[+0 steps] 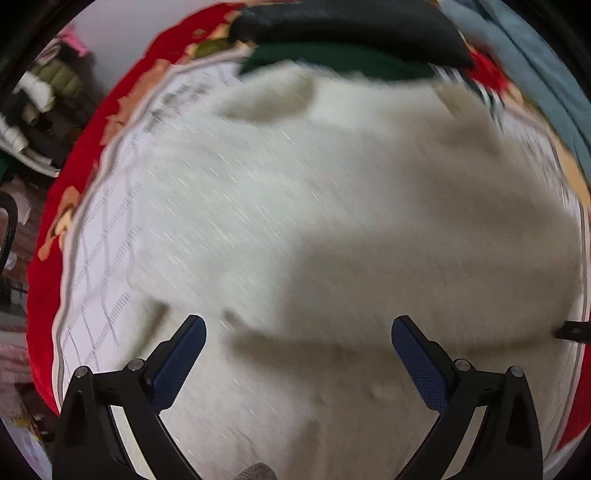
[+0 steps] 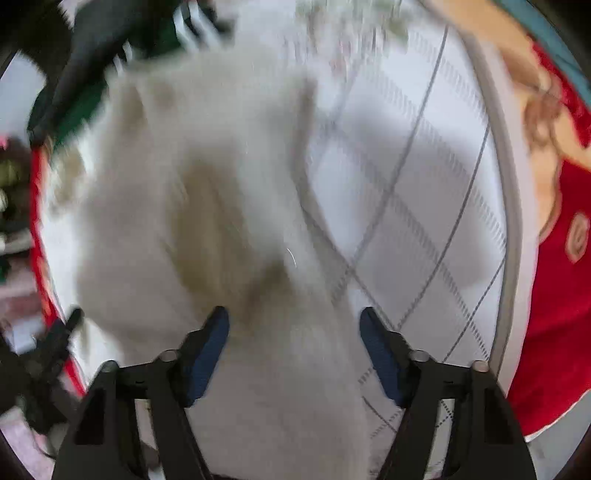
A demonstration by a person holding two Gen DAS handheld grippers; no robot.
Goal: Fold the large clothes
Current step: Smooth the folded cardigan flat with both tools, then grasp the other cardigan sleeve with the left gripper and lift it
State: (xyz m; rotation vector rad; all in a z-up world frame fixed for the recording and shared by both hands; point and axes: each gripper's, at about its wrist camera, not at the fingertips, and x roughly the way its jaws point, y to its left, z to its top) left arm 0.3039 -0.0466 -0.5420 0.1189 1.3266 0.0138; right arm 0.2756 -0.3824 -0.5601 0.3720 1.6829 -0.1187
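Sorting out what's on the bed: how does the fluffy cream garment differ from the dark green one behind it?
The cream garment is pale and fuzzy; the green garment is dark, its texture lost in blur. The cream garment is spread wide over the checked sheet; only a narrow strip of the green one shows. The cream garment is uncovered on top; the green garment lies partly under a black item. Both are on the same bed.

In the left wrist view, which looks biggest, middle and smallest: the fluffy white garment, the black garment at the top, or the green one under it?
1. White garment: fills most of the view.
2. Black garment: a long band across the top.
3. Green garment: a thin strip shows.

The white one lies nearest the camera and hides part of the green, so true sizes are unsure.
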